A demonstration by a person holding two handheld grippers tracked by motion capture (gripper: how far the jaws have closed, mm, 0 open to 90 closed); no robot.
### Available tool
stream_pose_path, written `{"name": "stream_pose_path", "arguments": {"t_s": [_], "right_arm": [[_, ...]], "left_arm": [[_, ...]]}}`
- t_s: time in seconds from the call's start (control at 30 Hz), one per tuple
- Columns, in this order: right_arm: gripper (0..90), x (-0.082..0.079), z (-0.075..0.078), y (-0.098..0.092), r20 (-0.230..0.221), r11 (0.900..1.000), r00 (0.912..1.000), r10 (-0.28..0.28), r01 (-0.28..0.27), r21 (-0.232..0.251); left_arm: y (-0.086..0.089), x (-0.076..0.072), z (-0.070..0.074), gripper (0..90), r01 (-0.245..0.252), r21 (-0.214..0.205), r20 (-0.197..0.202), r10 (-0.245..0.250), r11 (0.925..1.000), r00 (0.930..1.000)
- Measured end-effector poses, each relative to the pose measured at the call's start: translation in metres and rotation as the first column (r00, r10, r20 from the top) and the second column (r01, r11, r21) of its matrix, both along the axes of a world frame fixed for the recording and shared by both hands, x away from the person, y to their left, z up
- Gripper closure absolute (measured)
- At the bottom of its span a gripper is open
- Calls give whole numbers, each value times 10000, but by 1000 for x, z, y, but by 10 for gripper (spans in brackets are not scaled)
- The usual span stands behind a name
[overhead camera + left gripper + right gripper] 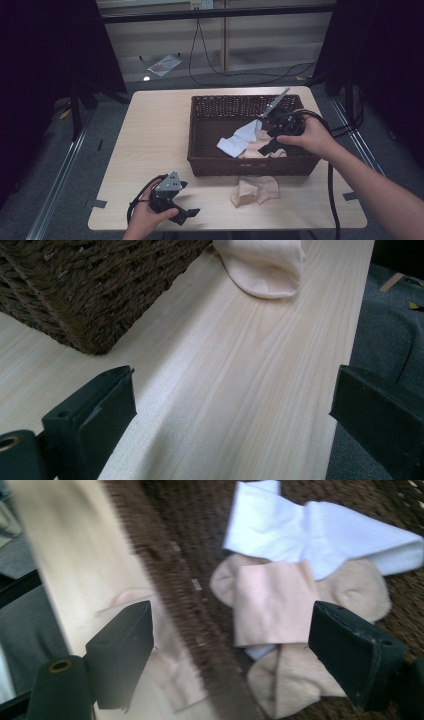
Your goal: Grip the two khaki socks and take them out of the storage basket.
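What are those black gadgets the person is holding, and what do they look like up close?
They are hand-held grippers. Each one, the left gripper and the right gripper, is black with two blocky, flat-faced jaws. A grey three-cornered plate sits on top of the left one, and a similar plate juts from the right. A black cable trails from the right gripper. The forearms are bare, no sleeves showing.

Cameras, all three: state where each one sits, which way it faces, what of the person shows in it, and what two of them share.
High view: above the person's side, looking forward and down at the table; both forearms, left tool, right tool.
Left gripper view: low over the table, facing the wicker basket corner and a beige sock; open jaws.
Right gripper view: above the basket, looking down at a white sock on beige socks; open jaws.
Shared: both gripper views show the basket.
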State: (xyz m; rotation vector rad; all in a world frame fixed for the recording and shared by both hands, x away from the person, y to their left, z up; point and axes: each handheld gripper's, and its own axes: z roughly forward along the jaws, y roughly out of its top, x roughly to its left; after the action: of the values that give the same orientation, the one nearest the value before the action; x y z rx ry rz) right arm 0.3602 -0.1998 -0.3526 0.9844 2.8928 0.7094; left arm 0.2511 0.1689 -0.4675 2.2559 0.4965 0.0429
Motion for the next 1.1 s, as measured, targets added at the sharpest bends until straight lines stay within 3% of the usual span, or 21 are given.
{"name": "stream_pose_path", "arguments": {"t_s": [0.2, 0.5, 0.73, 0.8, 1.1], "right_arm": [[184, 23, -22, -6, -135, 9982, 9984, -548, 545, -246], [186, 38, -46, -6, -452, 9939, 9934, -1052, 1035, -372], [182, 44, -66, 1, -670, 9934, 9922, -1051, 1016, -531], [190, 47, -73, 2, -761, 9926, 9912, -1083, 1036, -638], [212, 51, -84, 6, -1021, 9921, 9892, -1050, 972, -791]], "left_arm": [[1, 0, 0, 36, -32, -55, 21, 33, 10000, 10000], [2, 1, 1, 36, -2, 23, 58, 2, 10000, 10000], [2, 0, 0, 36, -68, -171, 34, 68, 9998, 10000], [3, 1, 1, 36, -8, -24, 38, 8, 10000, 10000], [3, 1, 1, 36, -88, -128, 41, 89, 9999, 10000]]}}
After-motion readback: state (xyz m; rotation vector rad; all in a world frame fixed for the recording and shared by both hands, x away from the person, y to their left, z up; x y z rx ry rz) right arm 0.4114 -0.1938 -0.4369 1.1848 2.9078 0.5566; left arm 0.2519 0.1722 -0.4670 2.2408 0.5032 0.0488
